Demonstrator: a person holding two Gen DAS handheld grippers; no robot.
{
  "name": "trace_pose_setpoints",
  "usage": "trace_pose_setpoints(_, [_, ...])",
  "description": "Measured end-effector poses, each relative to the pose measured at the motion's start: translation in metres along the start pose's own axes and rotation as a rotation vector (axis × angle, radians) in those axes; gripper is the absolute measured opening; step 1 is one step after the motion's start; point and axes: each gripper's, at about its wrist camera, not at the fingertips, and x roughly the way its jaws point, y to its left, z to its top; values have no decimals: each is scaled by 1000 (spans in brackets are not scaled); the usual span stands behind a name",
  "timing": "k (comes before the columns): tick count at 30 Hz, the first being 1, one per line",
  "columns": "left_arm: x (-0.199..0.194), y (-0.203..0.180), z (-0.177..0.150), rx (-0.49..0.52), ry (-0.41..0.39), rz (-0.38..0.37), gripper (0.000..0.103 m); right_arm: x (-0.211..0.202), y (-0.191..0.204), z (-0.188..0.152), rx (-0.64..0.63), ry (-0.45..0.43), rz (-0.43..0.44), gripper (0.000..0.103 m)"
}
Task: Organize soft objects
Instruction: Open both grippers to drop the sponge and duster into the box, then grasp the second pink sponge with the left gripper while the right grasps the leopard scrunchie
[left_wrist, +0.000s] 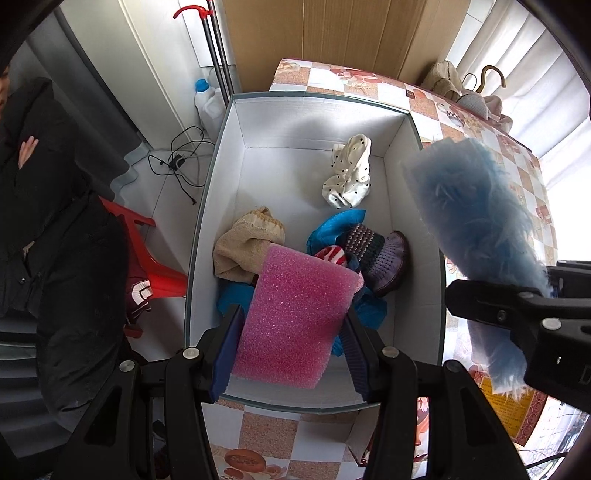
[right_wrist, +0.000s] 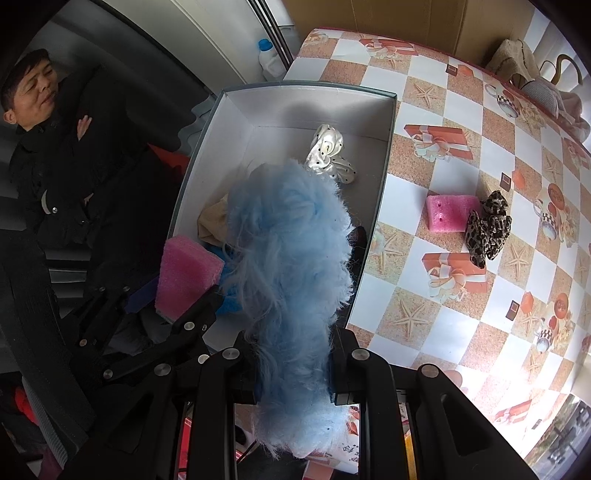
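Observation:
A white cardboard box (left_wrist: 413, 206) stands on the checkered table (right_wrist: 461, 295). My left gripper (left_wrist: 291, 325) is shut on a pink foam sponge (left_wrist: 295, 314) and holds it over the box's near end; the sponge also shows in the right wrist view (right_wrist: 184, 277). My right gripper (right_wrist: 295, 365) is shut on a fluffy light-blue piece (right_wrist: 288, 266) and holds it above the box's right wall; it also shows in the left wrist view (left_wrist: 476, 221). In the box lie a white dotted cloth (left_wrist: 349, 171), a beige towel (left_wrist: 243, 243), blue fabric and a knitted purple piece (left_wrist: 373, 251).
On the table to the right of the box lie a second pink sponge (right_wrist: 450, 212) and a leopard-print fabric piece (right_wrist: 487, 229). A person in black (right_wrist: 55, 166) sits to the left. A red stool (left_wrist: 151, 266), cables and a bottle (left_wrist: 207, 99) are on the floor.

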Motion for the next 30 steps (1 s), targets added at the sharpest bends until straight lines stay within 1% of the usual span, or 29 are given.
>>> trace_pose_setpoints(9, [6, 0, 4, 4, 19, 1, 56, 7, 3, 9, -8, 3, 12, 24])
trace_pose_setpoints(12, [6, -1, 3, 13, 10, -13, 57, 8, 4, 12, -12, 7, 28, 24])
trace_pose_setpoints(14, [5, -4, 3, 26, 5, -18, 62, 9, 4, 13, -9, 11, 41, 32])
trace_pose_setpoints(15, [6, -5, 2, 28, 5, -14, 72, 8, 4, 13, -3, 12, 43, 39])
trace_pose_setpoints(16, [6, -6, 2, 30, 5, -11, 80, 9, 3, 14, 4, 11, 44, 52])
trace_pose_setpoints(18, [6, -5, 1, 21, 0, -12, 82, 7, -1, 14, 22, 5, 41, 64])
trace_pose_setpoints(19, [6, -5, 0, 15, -4, -15, 85, 6, -4, 15, 30, 3, 48, 68])
trace_pose_setpoints(20, [5, -4, -1, 8, -11, -22, 86, 4, -7, 15, 37, 5, 49, 72])
trace_pose_setpoints(21, [5, -3, -1, -2, -14, -30, 87, 2, -11, 15, 46, 8, 37, 83])
trace_pose_setpoints(22, [6, -2, -1, -12, -9, -43, 92, 0, -15, 14, 51, 8, 36, 93])
trace_pose_setpoints(24, [3, -2, -2, -31, -14, -81, 92, -9, -26, 11, 58, 2, 53, 101])
trace_pose_setpoints(27, [-5, -7, -4, -53, -35, -132, 93, -24, -50, 4, 69, 14, 10, 101])
trace_pose_setpoints(30, [-13, -22, -5, -32, -46, -152, 93, -34, -82, -4, 95, 51, -45, 101])
